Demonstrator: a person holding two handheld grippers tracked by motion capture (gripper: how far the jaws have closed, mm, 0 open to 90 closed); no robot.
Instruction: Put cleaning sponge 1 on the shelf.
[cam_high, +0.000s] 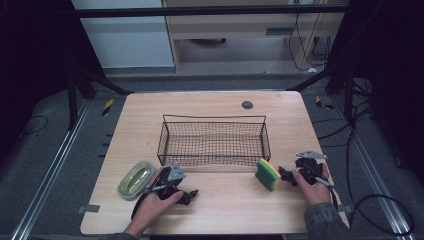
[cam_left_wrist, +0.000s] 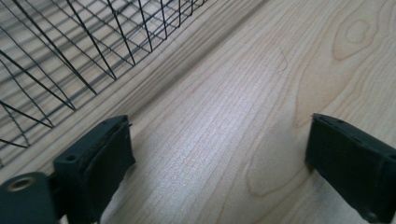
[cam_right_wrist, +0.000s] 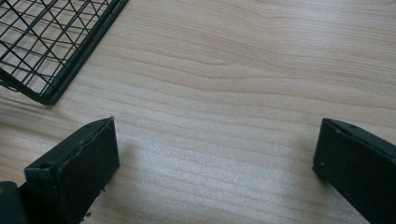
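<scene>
I have both grippers resting low on the pale wooden surface (cam_high: 220, 200), and both sets of jaws stand wide with nothing between them — bare wood grain fills the gap in each gripper view. The left gripper (cam_high: 187, 195) lies on its side under my left hand (cam_high: 159, 200); the oval yellow-green dish with a grey rim (cam_high: 136, 179) sits just behind and outside its jaws, near but apart, so I judge I would have to turn the wrist to reach it. The right gripper (cam_high: 286, 176) points inward; the yellow sponge with a green scouring face (cam_high: 267, 174) stands on edge just ahead of its jaws, close enough that I cannot tell whether they touch. Upright like that, it offers its two flat faces for a pinch. The black wire-mesh basket (cam_high: 214, 120) lies beyond both jaws, its near wall (cam_left_wrist: 70, 65) and corner (cam_right_wrist: 51, 95) just ahead of them — presumably where both things are meant to go.
</scene>
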